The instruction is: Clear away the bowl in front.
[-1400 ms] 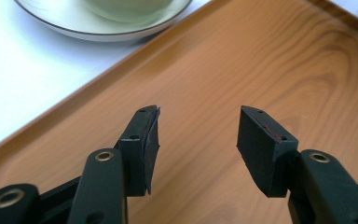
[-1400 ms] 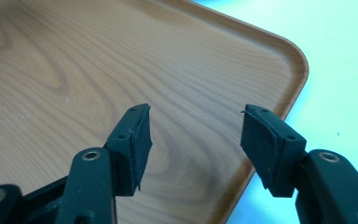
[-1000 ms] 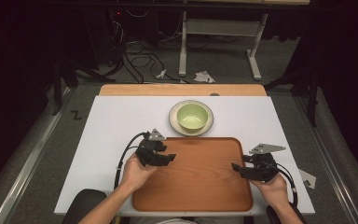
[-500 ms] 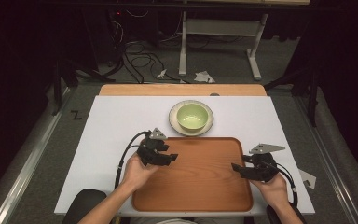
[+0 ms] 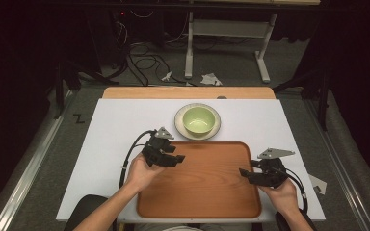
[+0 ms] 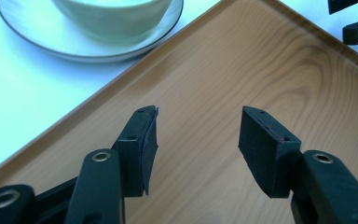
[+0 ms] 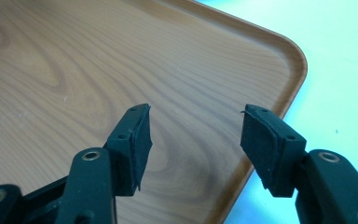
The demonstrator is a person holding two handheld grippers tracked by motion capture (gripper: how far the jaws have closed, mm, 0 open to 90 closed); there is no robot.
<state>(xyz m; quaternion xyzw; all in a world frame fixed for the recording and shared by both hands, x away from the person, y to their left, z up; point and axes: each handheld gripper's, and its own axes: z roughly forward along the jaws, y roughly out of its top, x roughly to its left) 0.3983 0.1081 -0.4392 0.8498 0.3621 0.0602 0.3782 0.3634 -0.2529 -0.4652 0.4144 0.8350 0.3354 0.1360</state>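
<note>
White table (image 5: 111,144), wooden tray (image 5: 207,192) long axis left-right, two spread tools above.

left gripper (image 5: 177,159) lower centre-left, jaws apart | right gripper (image 5: 244,173) lower right, jaws apart (tips face inward) | forearms enter from bottom edge

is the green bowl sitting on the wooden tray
No, the green bowl sits on a plate on the white table, just beyond the wooden tray.

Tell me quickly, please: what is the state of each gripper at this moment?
Left gripper: open, jaws apart, holding nothing, over the wooden tray.
Right gripper: open, jaws apart, holding nothing, over the same tray near its corner.
</note>
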